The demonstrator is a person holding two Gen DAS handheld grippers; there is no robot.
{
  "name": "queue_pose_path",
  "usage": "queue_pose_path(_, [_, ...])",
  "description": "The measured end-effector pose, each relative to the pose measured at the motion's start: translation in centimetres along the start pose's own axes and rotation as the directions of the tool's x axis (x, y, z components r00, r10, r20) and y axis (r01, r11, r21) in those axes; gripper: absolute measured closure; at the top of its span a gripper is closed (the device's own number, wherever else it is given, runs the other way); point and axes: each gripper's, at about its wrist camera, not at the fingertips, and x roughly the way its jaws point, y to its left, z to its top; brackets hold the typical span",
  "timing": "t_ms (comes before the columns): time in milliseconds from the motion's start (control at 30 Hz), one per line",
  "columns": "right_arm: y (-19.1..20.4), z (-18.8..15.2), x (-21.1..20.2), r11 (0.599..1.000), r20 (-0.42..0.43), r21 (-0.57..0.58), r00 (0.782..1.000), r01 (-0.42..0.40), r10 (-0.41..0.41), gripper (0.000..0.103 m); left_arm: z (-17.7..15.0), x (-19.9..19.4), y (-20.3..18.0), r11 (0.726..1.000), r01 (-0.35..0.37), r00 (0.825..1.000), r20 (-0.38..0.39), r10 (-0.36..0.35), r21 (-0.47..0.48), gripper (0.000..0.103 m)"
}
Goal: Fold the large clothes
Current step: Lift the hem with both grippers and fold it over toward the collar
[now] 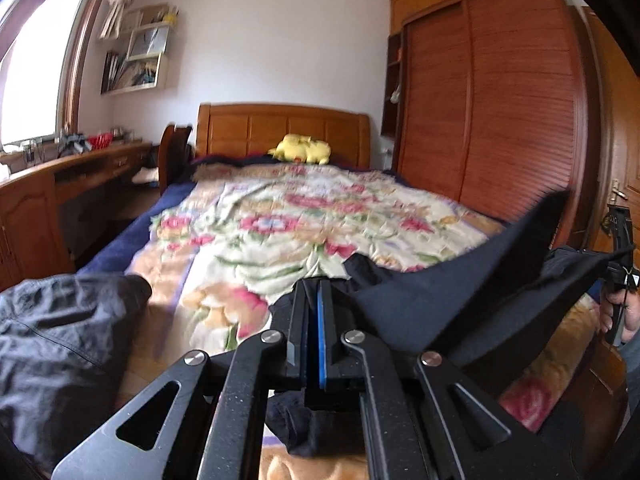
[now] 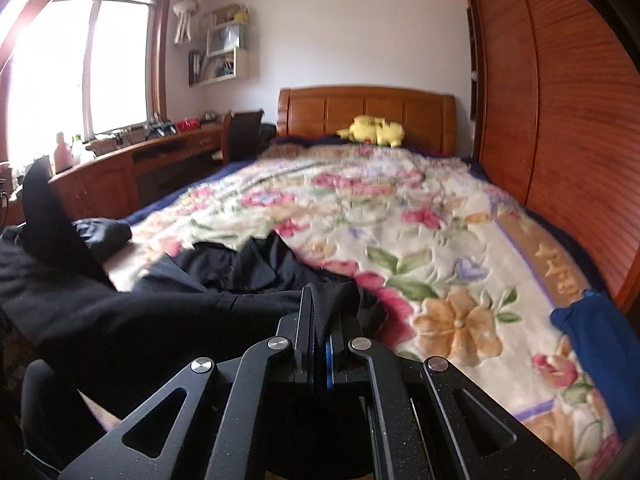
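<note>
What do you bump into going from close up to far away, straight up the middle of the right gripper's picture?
right gripper → black garment → flowery blanket → yellow plush toy → wooden headboard

Ahead of our left gripper (image 1: 313, 286) we list the blanket (image 1: 280, 216), the plush toy (image 1: 301, 148) beyond it. The garment (image 1: 460, 300) stretches right; another garment (image 1: 60, 340) lies left.

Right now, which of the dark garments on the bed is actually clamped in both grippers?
The smooth black garment stretched between the left gripper and right gripper; the crumpled grey-black one lies loose.
</note>
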Motion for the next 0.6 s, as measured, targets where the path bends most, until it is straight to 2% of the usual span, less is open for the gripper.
queue_pose_path(167, [-1.6, 0.6, 5.5, 1.000, -0.037, 0.024, 0.999, -0.002, 0.003, 0.100, 0.3, 5.2, 1.7, 0.999, -0.023, 0.999, -0.045, 0.022, -0.023, 0.099])
queue_pose_path(300, [-2.7, 3.4, 9.9, 1.000, -0.055, 0.021, 0.998, 0.008, -0.007, 0.100, 1.4, 9.6, 2.7, 0.999, -0.023, 0.997, -0.080, 0.019, -0.044, 0.099])
queue_pose_path(600, [-3.1, 7.2, 18.4, 0.998, -0.064, -0.024, 0.996, 0.056, -0.057, 0.100, 3.5, 16.3, 3.2, 0.996, -0.086, 0.992, -0.092, 0.084, -0.018, 0.099])
